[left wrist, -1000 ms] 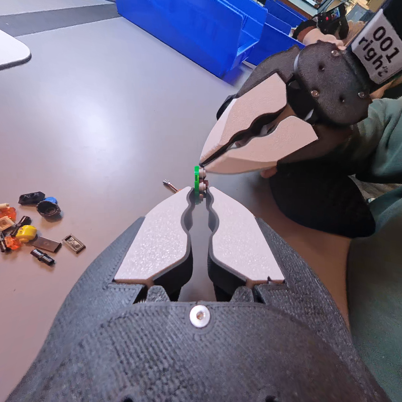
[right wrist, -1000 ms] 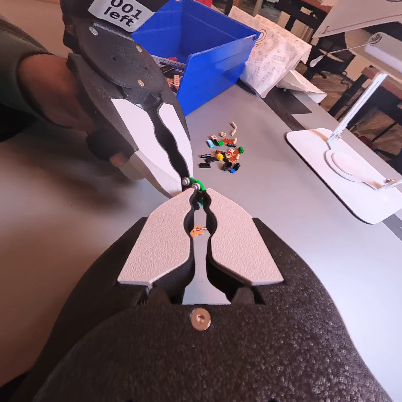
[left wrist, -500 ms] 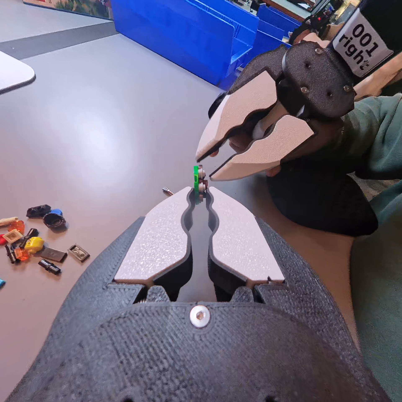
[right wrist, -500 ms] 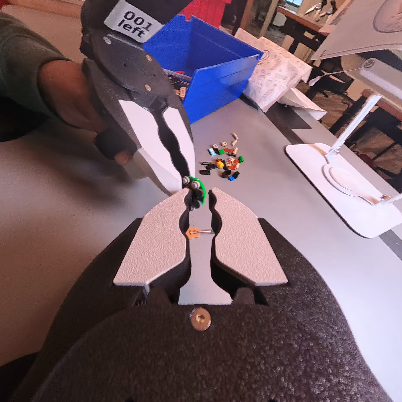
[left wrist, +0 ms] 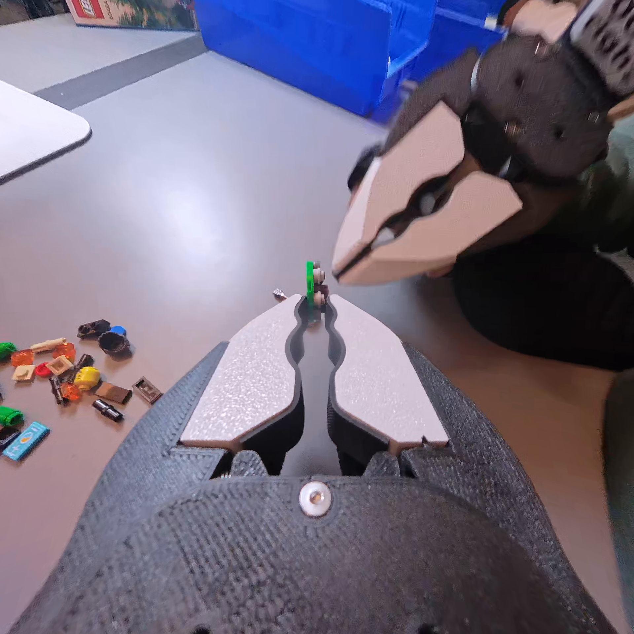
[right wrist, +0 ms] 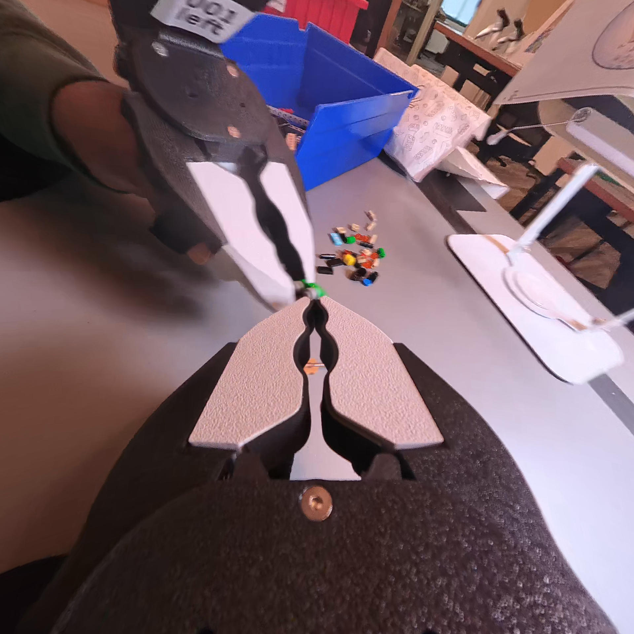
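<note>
My left gripper [left wrist: 314,302] is shut on a small assembly: an upright green plate [left wrist: 310,279] with round tan studs and a dark piece on its right face. It holds the assembly above the grey table [left wrist: 192,178]. My right gripper [right wrist: 314,302] is shut with nothing between its fingertips. Its tips sit just beside the studded side of the assembly, a hair away, as the left wrist view [left wrist: 338,272] shows. The green plate also shows in the right wrist view [right wrist: 316,287], at the left gripper's tips [right wrist: 301,286].
A pile of small coloured bricks [left wrist: 68,370] lies on the table, also in the right wrist view [right wrist: 356,254]. A small orange piece with a pin [right wrist: 313,364] lies under my right gripper. Blue bins [right wrist: 336,113] stand behind. A white pad [right wrist: 535,302] lies at the right. The grippers are tip to tip, or close to it.
My right gripper opened beside the assembly half a second ago and has now shut empty, drawn slightly off it. My left gripper keeps its hold on the green plate assembly.
</note>
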The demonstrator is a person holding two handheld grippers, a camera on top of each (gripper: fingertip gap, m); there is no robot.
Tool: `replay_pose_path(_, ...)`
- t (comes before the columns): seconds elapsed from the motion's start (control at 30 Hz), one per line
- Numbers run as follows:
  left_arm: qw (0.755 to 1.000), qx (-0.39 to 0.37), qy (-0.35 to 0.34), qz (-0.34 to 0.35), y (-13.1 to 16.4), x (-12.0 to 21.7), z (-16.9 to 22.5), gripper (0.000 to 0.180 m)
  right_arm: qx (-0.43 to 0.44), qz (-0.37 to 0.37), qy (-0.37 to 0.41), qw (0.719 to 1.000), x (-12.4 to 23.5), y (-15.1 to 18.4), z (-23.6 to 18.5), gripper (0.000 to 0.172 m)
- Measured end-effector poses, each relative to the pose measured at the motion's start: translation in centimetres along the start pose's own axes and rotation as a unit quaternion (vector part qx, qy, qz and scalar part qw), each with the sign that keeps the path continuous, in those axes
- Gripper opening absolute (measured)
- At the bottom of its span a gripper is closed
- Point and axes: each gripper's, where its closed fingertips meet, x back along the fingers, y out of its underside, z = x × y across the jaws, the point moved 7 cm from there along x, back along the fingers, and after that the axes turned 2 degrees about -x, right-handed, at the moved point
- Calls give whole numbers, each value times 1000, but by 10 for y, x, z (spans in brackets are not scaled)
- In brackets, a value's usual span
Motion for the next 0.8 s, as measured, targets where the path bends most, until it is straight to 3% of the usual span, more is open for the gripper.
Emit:
replay_pose_path(0.1,1000,20,5,5,-5,2,-6,10,34,-13,-14,999,-6,4,-12,0)
replay_pose_path(0.27,1000,2,9,-6,3,2,-5,10,4,4,25,1000,4,0,13,0)
replay_pose_path(0.33,1000,-4,13,2,0,2,-2,10,8,-5,-2,1000,3,3,11,19)
replay_pose_path(0.4,1000,-2,24,17,-2,3,-1,10,1,-4,-25,1000,1,5,9,23)
replay_pose_path(0.57,997,22,56,48,-6,6,1,10,-10,8,-32,999,1,6,10,13)
replay_pose_path(0.8,1000,9,22,19,-3,3,-2,10,24,-24,18,999,-4,7,6,11)
